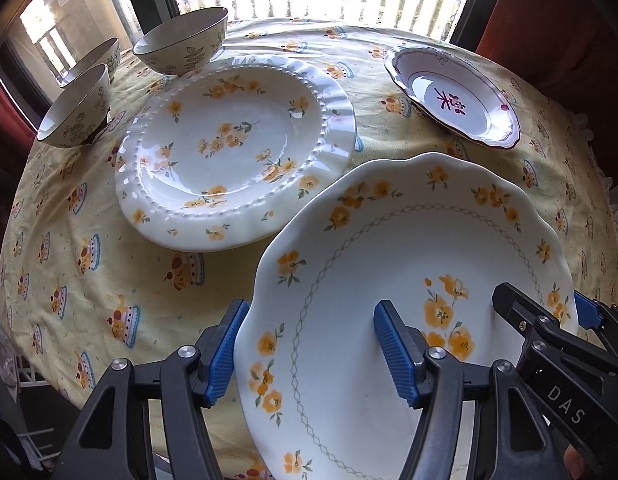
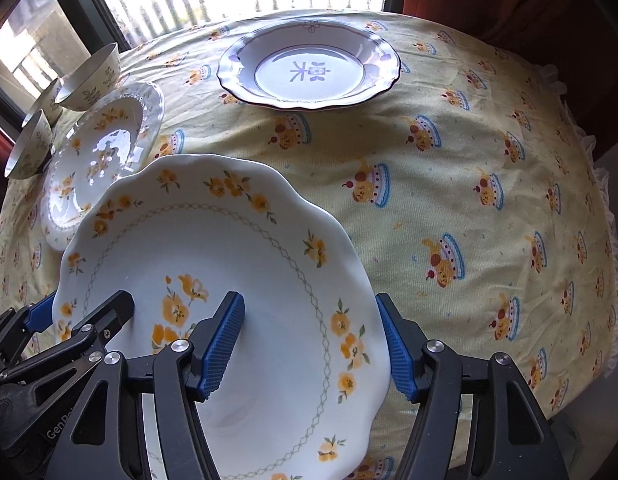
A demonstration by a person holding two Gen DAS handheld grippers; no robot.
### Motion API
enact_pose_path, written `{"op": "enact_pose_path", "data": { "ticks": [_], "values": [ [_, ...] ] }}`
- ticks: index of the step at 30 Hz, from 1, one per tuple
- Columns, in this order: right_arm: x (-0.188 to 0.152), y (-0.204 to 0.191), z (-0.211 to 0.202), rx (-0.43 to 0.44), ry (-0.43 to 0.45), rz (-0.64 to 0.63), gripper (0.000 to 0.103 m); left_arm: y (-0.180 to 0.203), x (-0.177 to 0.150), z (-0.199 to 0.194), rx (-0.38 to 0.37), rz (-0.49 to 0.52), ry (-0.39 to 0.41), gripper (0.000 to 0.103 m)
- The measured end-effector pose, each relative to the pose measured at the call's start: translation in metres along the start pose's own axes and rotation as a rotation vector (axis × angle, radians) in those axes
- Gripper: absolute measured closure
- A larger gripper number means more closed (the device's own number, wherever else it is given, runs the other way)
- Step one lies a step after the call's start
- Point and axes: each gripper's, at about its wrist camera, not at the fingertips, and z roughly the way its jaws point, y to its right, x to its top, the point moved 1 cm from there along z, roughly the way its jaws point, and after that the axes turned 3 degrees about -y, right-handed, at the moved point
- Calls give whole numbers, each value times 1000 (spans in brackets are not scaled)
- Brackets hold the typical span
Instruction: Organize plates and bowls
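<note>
Since it is glazed ceramic, the scalloped plate will handle stiff, slick, fairly heavy and breakable; best hold is across the rim, one pad above and one below, which is how both tools sit now. Left gripper: jaws spread wide, straddling the plate's left edge, one blue pad over the plate face, the other outside the rim; whether the pads actually press on it I cannot tell, gap looks loose. Right gripper: same on the right edge, jaws wide, one pad over the plate, one beyond the rim. Plate sits nearest the cameras, tilted, over the yellow-clothed surface; cannot tell if its near edge rests on the cloth. Beaded plate just behind, purple-trim plate farther back, three bowls far left. Slip risk high with a loose pinch.
</note>
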Motion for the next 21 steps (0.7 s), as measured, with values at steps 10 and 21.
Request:
{"op": "enact_pose_path", "data": {
  "ticks": [10, 21],
  "values": [
    [2, -57, -27, -23, 54, 36, 34, -63, 9, -21, -39, 20, 40, 38],
    [4, -157, -36, -32, 70, 50, 34, -159, 17, -29, -50, 23, 52, 38]
  ]
}}
